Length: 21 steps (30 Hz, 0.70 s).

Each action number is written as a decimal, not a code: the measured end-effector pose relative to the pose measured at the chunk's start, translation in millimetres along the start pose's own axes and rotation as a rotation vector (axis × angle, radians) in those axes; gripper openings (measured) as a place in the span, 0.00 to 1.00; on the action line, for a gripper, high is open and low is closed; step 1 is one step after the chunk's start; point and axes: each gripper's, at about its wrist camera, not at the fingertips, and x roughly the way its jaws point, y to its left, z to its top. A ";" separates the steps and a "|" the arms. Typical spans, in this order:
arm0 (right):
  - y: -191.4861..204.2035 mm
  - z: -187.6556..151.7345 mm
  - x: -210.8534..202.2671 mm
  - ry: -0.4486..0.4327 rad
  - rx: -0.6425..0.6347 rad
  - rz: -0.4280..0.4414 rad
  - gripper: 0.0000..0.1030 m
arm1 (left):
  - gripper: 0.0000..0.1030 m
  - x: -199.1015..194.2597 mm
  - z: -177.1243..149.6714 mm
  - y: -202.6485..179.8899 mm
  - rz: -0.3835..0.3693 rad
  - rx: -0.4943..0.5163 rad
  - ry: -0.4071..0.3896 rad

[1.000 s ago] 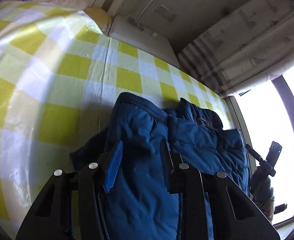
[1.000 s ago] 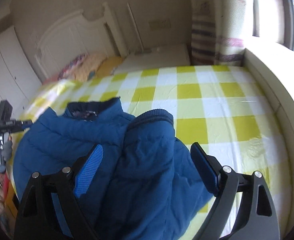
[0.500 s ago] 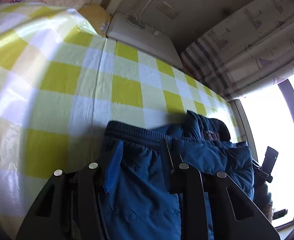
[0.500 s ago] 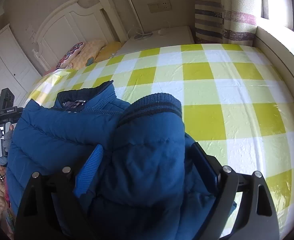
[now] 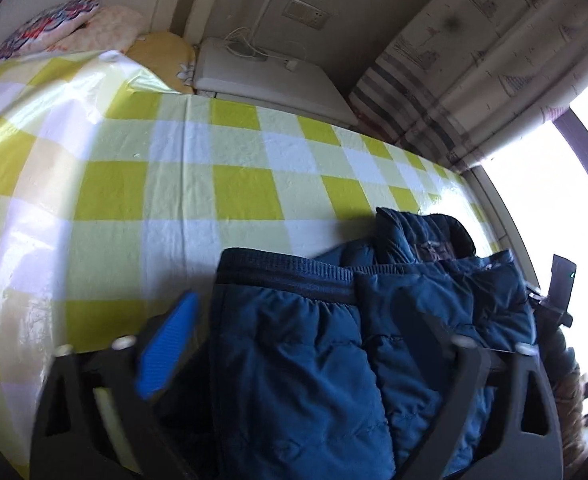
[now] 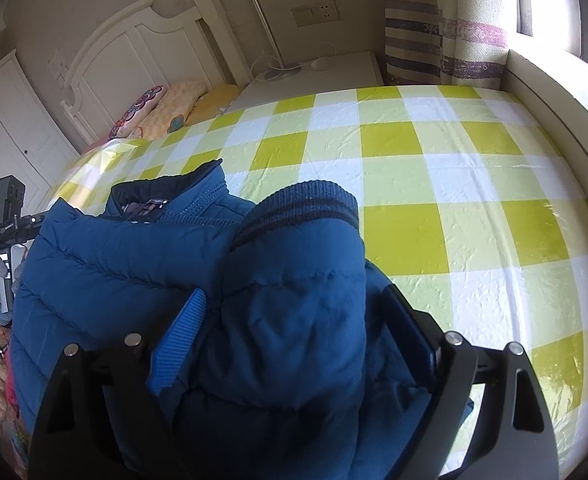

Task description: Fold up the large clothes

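So we've got a blue puffer jacket lying on the bed, on the yellow and white checked sheet near the edge closest to us, collar pointing toward the headboard. One sleeve is laid over the body, its ribbed cuff sitting up near the collar.

Our right hand-held gripper has its fingers spread wide on either side of that sleeve. The blue pad on one side sits against the fabric, but we honestly can't tell if the sleeve is pinched or just lying between them.

From the left wrist view, the left hand-held gripper is released, fingers far apart with the padded jacket bulging up between them. The blue pad on its one side is clear of the cloth. The ribbed hem band runs across just ahead of the fingers, and the collar pokes up beyond it toward the window.

Pillows are piled at the head of the bed, a white nightstand is beside them, and a striped curtain hangs by the window.
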 end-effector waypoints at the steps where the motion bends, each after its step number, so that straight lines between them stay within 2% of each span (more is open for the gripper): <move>1: 2.8 -0.2 -2.5 -0.006 -0.017 0.000 0.60 | 0.46 -0.5 -1.6 -3.5 0.058 0.018 -0.015; 2: 7.1 -0.6 -6.9 -0.022 -0.039 0.002 0.43 | 0.25 -3.4 -2.2 -7.1 0.099 0.027 -0.036; 3: 15.4 -1.0 -17.7 -0.062 -0.082 -0.050 0.20 | 0.20 -13.0 -3.8 -10.0 0.095 0.031 -0.072; 4: 24.0 -1.6 -32.2 -0.103 -0.116 -0.068 0.11 | 0.20 -26.2 -4.7 -13.6 0.082 0.036 -0.116; 5: 29.1 -2.1 -46.4 -0.142 -0.127 -0.054 0.10 | 0.20 -46.6 -5.5 -19.1 0.060 0.040 -0.174; 8: 42.0 1.8 -107.6 -0.272 -0.125 -0.004 0.08 | 0.19 -93.0 1.8 -30.9 -0.016 0.033 -0.256; 10: 46.1 12.6 -137.5 -0.330 -0.124 -0.020 0.08 | 0.20 -109.1 13.1 -38.8 0.003 0.035 -0.283; 12: 40.4 28.5 -140.4 -0.333 -0.091 -0.035 0.08 | 0.20 -106.7 27.8 -36.6 0.014 -0.011 -0.276; 14: 29.6 43.0 -120.4 -0.294 -0.035 -0.049 0.08 | 0.20 -85.5 43.0 -27.7 0.043 -0.073 -0.243; 15: 24.0 49.1 -99.4 -0.257 -0.022 -0.084 0.08 | 0.20 -73.8 45.8 -27.1 0.072 -0.074 -0.235; 16: 20.3 50.7 -83.9 -0.231 -0.008 -0.099 0.08 | 0.20 -56.5 47.5 -26.2 0.123 -0.065 -0.225; 18: 3.2 46.8 -26.1 -0.120 0.058 -0.134 0.09 | 0.20 -16.2 41.1 -17.9 0.217 -0.080 -0.169; 19: -6.4 36.0 9.7 -0.040 0.071 -0.173 0.19 | 0.20 8.3 31.6 -11.4 0.267 -0.079 -0.130; 20: -15.1 25.6 29.1 -0.007 0.104 -0.155 0.26 | 0.22 28.7 22.2 -2.9 0.258 -0.105 -0.080; 21: -22.4 20.8 30.6 -0.039 0.153 -0.108 0.27 | 0.23 32.8 17.6 2.5 0.251 -0.123 -0.082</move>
